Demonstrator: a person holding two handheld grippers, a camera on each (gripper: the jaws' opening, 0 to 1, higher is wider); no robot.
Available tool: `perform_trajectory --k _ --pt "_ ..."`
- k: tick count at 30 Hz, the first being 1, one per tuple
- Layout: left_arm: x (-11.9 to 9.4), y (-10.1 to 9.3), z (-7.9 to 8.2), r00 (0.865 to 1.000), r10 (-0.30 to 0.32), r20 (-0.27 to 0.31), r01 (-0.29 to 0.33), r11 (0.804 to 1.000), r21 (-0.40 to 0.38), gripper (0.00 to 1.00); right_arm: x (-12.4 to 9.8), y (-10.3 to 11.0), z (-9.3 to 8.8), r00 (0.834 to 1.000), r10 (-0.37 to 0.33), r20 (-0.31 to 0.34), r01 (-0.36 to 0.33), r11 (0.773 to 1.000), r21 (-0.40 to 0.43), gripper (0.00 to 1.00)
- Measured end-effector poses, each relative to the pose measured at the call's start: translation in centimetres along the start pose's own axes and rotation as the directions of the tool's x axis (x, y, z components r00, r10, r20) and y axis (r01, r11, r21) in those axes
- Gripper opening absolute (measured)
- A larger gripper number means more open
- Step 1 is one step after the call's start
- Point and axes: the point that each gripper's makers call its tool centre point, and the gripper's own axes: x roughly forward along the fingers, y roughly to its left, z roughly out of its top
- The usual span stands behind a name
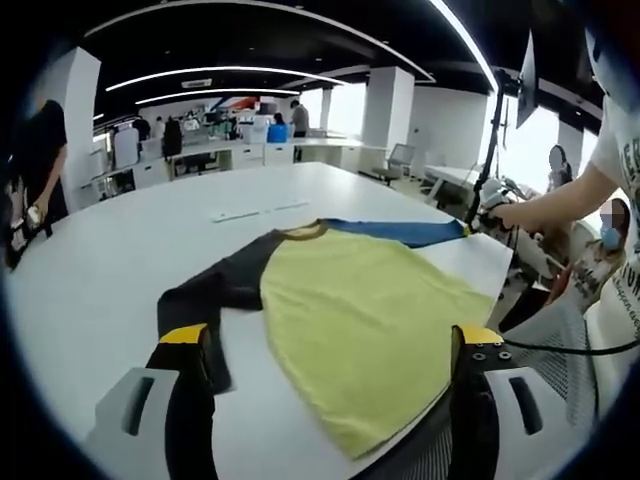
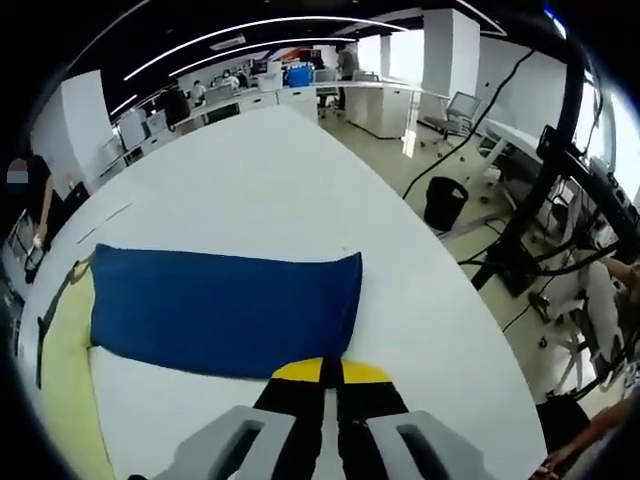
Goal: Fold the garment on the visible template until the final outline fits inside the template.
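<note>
A: Left gripper view: garment (image 1: 360,320) lies flat on the white table (image 1: 130,260), yellow body at centre to 5 o'clock, hem hanging near the table edge. Black sleeve (image 1: 215,290) runs out toward 9 o'clock, blue sleeve (image 1: 400,232) toward 1 o'clock.

B: Left gripper (image 1: 335,360) state?

A: Jaws spread wide, nothing between them. Left jaw sits over the end of the black sleeve, right jaw at the table edge by the hem. Contact with the cloth: cannot tell.

B: Other gripper?

A: At 2 o'clock, a hand (image 1: 515,213) holds the right gripper (image 1: 478,222) at the tip of the blue sleeve.

B: Template?

A: Can't make out an outline. Two thin strips (image 1: 258,212) lie on the table past the collar, at 11 o'clock.

B: Right gripper view?

A: Blue sleeve (image 2: 225,310) spread flat across the table (image 2: 300,180), from 9 o'clock to centre. Yellow body (image 2: 65,380) at 8 o'clock. Right gripper (image 2: 331,372) jaws pressed together at 6 o'clock, tips on the near edge of the sleeve. Looks pinched, but cloth inside the jaws isn't visible, so cannot tell.

B: Surroundings?

A: Black bin (image 2: 445,203) on the floor at 2 o'clock.
</note>
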Motion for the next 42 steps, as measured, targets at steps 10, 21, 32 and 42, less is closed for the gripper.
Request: perform_trajectory --k 10,21,32,42 --pt "-0.1 0.2 -0.2 1.000 0.002 -0.007 -0.002 1.000 0.001 0.98 1.7 -0.6 1.8 0.999 0.013 0.031 -0.014 0.999 0.037 0.00" --pt "0.0 0.4 -0.4 1.000 -0.008 -0.008 0.008 1.000 -0.005 0.99 1.7 1.7 5.5 0.992 0.083 0.098 -0.084 0.996 0.001 0.00" --pt "-0.4 0.5 -0.7 1.000 -0.006 -0.004 0.006 1.000 -0.016 0.98 1.1 6.0 7.7 0.979 0.162 0.121 -0.151 0.984 -0.095 0.00" --pt "-0.6 0.5 -0.9 1.000 -0.011 -0.006 0.010 1.000 -0.018 0.99 0.2 11.0 8.8 0.971 0.215 0.104 -0.186 0.954 -0.237 0.00"
